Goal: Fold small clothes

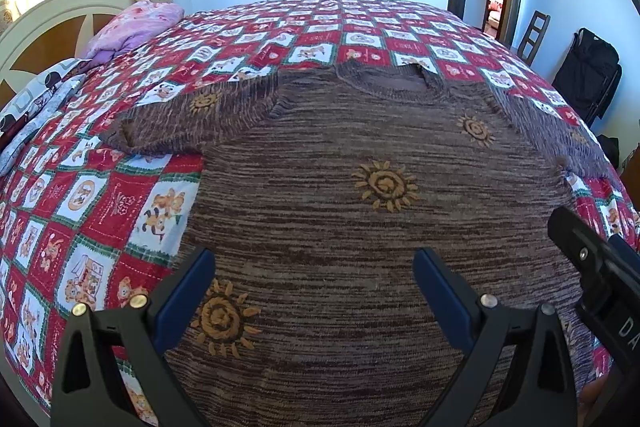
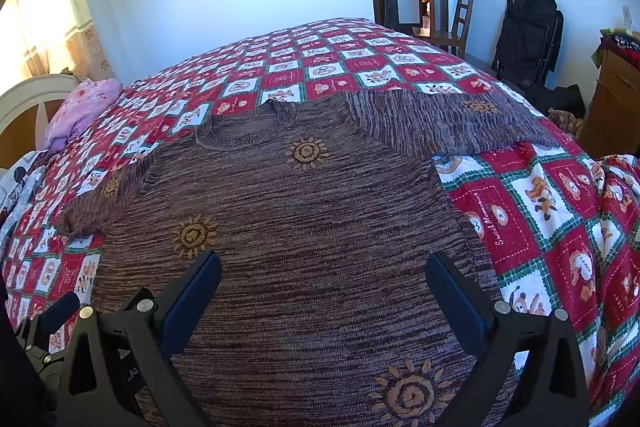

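two wide-open, empty grippers, left gripper and right gripper, hover side by side over the hem of the brown knit sweater, spread flat on the bed quilt, collar toward its far edge, sleeves out sideways.

The left gripper is showing black angular arms, blue finger pads and brass-coloured screws. The right gripper is showing matching black arms, blue pads and silver screws.
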`<action>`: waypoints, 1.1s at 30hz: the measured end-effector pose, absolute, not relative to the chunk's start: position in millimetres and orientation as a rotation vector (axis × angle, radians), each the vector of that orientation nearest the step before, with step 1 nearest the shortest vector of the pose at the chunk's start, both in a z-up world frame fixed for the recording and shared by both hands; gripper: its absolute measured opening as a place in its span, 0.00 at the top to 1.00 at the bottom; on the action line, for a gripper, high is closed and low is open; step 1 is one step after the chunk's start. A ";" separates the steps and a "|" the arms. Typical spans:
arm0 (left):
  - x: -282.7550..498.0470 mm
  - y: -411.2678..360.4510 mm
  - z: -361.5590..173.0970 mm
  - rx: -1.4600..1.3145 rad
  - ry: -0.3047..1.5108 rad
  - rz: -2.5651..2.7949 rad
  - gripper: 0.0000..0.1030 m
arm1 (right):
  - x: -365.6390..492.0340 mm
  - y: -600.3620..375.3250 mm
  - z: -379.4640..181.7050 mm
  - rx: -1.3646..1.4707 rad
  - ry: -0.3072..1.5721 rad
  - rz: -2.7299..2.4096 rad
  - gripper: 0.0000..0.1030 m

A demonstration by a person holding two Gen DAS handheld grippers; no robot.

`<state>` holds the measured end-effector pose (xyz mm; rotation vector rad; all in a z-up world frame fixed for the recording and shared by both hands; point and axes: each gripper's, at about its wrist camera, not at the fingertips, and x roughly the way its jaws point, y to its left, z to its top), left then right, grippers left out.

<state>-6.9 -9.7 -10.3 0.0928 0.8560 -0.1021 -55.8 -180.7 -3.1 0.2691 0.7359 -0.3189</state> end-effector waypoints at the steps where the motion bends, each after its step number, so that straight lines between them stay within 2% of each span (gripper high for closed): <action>1: -6.3 -9.8 -10.6 0.093 0.856 -0.101 0.02 | -55.2 -181.3 -4.2 0.271 0.738 -0.319 0.01; 12: 15.7 -13.0 -9.1 0.085 0.822 -0.137 0.02 | -47.7 -204.7 -10.9 0.293 0.742 -0.336 0.01; 19: 55.3 -4.2 -11.1 0.019 0.775 -0.150 0.01 | -45.7 -282.8 3.2 0.338 0.656 -0.436 0.01; 21: 62.9 -3.3 -15.1 0.023 0.760 -0.125 0.01 | -46.4 -314.6 9.1 0.351 0.628 -0.473 0.05; 23: 69.4 -2.0 -21.9 0.034 0.756 -0.105 0.01 | -46.1 -352.4 13.8 0.353 0.614 -0.526 0.22; 25: 74.3 1.7 -30.9 0.031 0.764 -0.083 0.01 | -42.8 -397.4 13.9 0.385 0.630 -0.573 0.31; 28: 79.1 7.1 -47.6 0.004 0.799 -0.067 0.01 | -37.6 -463.3 5.7 0.496 0.654 -0.616 0.32; 31: 81.1 8.5 -52.7 -0.018 0.828 -0.070 0.01 | -31.2 -519.6 -12.1 0.630 0.687 -0.649 0.48; 33: 80.2 5.9 -53.5 -0.007 0.831 -0.070 0.01 | -20.4 -537.6 -22.8 0.652 0.719 -0.667 0.49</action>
